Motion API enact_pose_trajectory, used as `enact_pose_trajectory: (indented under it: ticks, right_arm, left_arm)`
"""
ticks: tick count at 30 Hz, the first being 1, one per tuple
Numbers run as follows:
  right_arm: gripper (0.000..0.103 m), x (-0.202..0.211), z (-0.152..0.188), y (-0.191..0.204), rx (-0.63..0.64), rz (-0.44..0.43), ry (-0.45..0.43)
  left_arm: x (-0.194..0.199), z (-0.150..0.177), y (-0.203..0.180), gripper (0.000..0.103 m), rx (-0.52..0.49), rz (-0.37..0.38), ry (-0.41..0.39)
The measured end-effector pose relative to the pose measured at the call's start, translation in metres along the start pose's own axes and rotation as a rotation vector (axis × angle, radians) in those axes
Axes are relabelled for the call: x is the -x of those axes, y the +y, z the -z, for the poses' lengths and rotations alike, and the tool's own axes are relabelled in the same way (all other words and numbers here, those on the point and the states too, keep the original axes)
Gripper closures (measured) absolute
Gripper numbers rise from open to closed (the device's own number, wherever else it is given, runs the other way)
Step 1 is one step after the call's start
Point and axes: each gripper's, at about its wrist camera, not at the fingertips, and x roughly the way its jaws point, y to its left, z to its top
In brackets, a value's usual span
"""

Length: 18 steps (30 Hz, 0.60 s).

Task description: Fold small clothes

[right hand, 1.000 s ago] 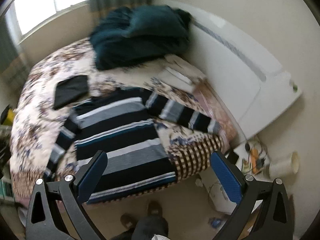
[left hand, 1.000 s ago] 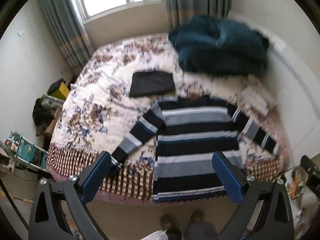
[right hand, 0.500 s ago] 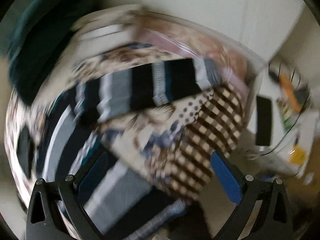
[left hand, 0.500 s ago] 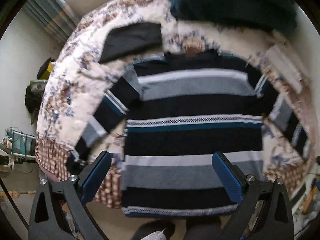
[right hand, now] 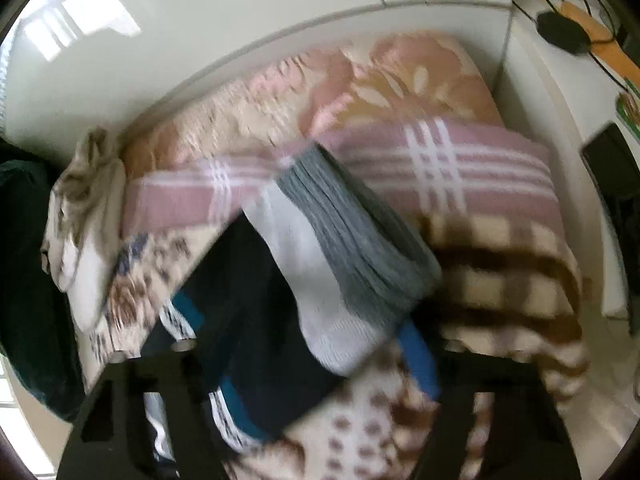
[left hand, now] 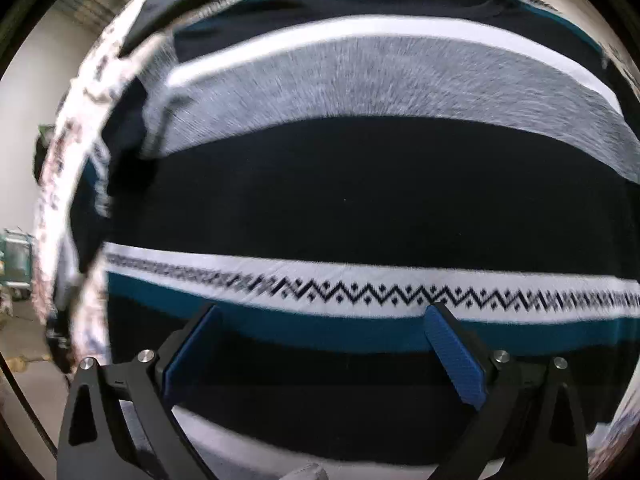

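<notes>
In the left wrist view the striped sweater (left hand: 360,200) lies flat on the bed and fills the frame, with the left gripper (left hand: 320,344) spread wide just above its teal and zigzag bands, nothing between its blue pads (left hand: 456,360). In the right wrist view the right gripper (right hand: 288,376) sits over the sweater's sleeve (right hand: 320,272), whose grey cuff lies on the checked blanket (right hand: 500,248) near the white headboard (right hand: 200,60); the sleeve runs between the fingers, but motion blur hides whether they are clamped, so I cannot tell.

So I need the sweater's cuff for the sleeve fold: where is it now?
In the right wrist view, the grey cuff lies mid-frame on the bed, against the pink plaid blanket, just ahead of the right hand-held gripper, whose fingers straddle the sleeve.
</notes>
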Motion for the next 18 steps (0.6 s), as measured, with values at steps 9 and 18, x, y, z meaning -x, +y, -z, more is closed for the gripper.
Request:
enact_pose_trajectory:
  ticks: [9,18]
  right_arm:
    - [0.096,0.029,0.013,0.078,0.197,0.037,-0.155]
    - [0.096,0.097,0.16,0.269,0.696,-0.141,-0.185]
  left_arm:
    - [-0.004,-0.001,0.021,0.0,0.089,0.134,-0.027]
    - [0.034,-0.01,0.085,0.0,0.144,0.225,-0.052]
